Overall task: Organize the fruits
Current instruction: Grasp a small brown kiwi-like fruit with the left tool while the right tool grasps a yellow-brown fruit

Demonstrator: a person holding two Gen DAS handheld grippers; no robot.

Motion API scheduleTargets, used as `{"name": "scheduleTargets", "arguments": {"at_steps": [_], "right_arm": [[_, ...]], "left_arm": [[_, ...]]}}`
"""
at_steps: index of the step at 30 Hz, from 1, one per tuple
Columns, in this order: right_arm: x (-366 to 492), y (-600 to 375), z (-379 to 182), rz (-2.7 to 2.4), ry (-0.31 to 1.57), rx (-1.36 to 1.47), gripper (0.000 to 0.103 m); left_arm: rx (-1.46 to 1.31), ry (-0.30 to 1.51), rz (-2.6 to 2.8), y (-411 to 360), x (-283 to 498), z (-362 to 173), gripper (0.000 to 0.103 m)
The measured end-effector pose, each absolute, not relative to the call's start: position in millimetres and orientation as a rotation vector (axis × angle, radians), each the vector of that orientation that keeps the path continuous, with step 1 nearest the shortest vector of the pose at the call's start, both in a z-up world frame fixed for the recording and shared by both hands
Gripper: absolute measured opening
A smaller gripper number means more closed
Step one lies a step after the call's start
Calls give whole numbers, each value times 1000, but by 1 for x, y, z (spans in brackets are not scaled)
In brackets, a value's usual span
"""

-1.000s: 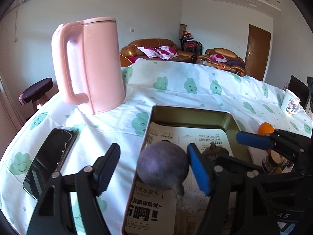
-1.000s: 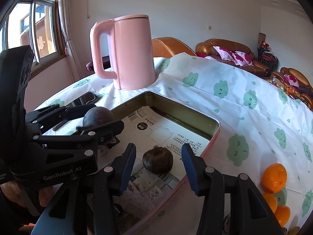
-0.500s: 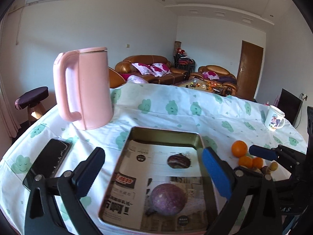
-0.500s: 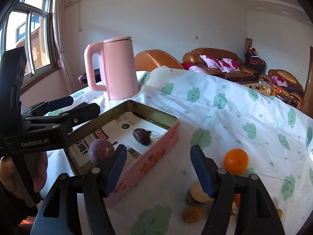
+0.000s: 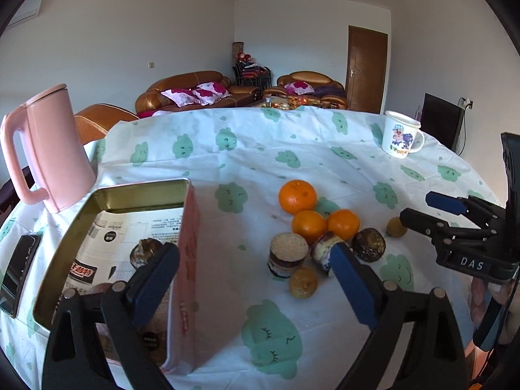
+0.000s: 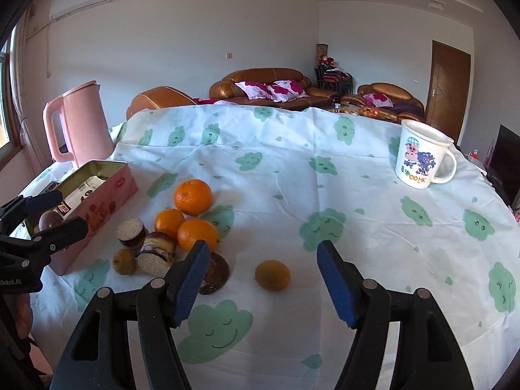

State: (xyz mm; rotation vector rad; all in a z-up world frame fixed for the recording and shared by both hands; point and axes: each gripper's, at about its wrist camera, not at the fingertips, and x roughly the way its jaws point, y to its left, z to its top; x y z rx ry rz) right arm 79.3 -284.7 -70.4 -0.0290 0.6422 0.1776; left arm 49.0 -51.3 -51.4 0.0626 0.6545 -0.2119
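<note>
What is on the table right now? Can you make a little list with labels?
oranges: three, bunched together on the cloth
small yellowish fruit: one alone, ahead of the right gripper
pink tin: beside the pile, paper inside, dark fruit in it
left gripper: jaws closing, nothing between them
right gripper: open, nothing held
pink kettle: behind the tin
cartoon mug: far side, upright

The surface (image 6: pixel 325 195), under a white cloth printed with green clouds, carries a pink kettle (image 6: pixel 83 123) and a pink tin (image 6: pixel 97 201) by its left edge. A loose fruit cluster (image 6: pixel 182 224) lies beside the tin. A printed mug (image 6: pixel 422 156) stands near the far right edge.
</note>
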Motion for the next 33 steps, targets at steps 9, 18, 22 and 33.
{"name": "scheduleTargets", "arguments": {"at_steps": [9,18,22,33], "right_arm": [[95,-287,-88,185,761,-22,55],[108,-283,-102,205,865,-31,46],[108,-281,-101,197,868,-49,44],[103,-272,-101,227,852,-88,31]], "left_arm": [[94,732,-257,-73,52,-67,64],[35,818,-303,-68,63,-82,57],[32,851,-331,-71,68,-86,52],[58,870,-330,-74,72,-91,25]]}}
